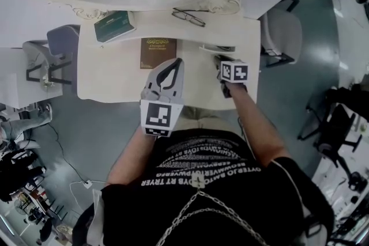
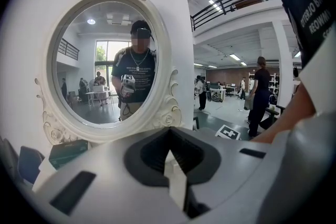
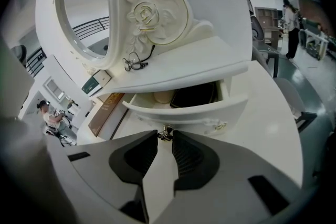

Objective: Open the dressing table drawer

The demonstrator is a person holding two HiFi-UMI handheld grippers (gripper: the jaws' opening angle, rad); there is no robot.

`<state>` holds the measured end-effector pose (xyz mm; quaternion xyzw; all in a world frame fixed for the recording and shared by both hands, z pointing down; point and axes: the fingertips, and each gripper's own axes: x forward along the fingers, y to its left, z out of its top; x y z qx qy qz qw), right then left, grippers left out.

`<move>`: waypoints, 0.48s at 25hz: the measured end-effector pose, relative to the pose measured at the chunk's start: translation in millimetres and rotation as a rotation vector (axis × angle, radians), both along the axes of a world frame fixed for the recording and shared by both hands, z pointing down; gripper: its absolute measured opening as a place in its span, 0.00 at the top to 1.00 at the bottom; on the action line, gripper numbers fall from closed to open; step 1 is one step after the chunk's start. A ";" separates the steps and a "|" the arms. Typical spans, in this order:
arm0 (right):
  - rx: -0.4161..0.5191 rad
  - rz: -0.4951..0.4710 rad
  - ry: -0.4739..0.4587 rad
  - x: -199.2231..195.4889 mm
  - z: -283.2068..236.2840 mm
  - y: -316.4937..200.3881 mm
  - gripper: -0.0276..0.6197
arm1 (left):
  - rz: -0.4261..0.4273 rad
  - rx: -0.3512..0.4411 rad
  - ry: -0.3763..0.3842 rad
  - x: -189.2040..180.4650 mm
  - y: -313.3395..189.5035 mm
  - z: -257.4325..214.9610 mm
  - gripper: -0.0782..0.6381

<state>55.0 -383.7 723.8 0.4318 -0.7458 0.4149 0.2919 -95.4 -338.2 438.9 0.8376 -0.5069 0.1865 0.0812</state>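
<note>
The white dressing table [image 1: 115, 78] has a small drawer [image 3: 194, 113] under its right shelf, pulled partly out. Inside lie a dark flat item [image 3: 195, 94] and a cream round thing [image 3: 164, 96]. My right gripper [image 3: 165, 136] points down at the drawer front, its jaws shut on the small metal knob [image 3: 165, 132]. In the head view the right gripper [image 1: 222, 61] sits against the drawer [image 1: 217, 49] at the table's right. My left gripper [image 1: 174, 63] hovers over the table's front middle, jaws together and holding nothing; in its own view the left gripper [image 2: 170, 155] faces the oval mirror [image 2: 107, 60].
Spectacles [image 1: 188, 16] lie on the shelf above the drawer. A green book [image 1: 113, 26] and a brown book [image 1: 158, 52] lie on the tabletop. A grey chair [image 1: 282, 34] stands to the right and another chair [image 1: 57, 46] to the left. People stand far off in the hall.
</note>
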 end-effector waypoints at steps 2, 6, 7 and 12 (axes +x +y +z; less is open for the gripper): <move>-0.009 -0.012 -0.001 -0.5 1.0 5.2 0.83 | -0.001 0.002 -0.002 0.5 1.3 -1.6 0.89; -0.017 -0.029 0.004 0.5 1.2 13.0 0.83 | -0.005 0.011 0.000 2.6 2.5 -5.4 0.89; -0.022 -0.031 0.008 1.2 1.3 15.1 0.83 | -0.006 0.012 0.001 3.2 2.8 -6.3 0.89; -0.028 -0.053 0.005 0.5 1.6 24.8 0.83 | -0.006 0.019 0.003 6.6 5.7 -8.7 0.89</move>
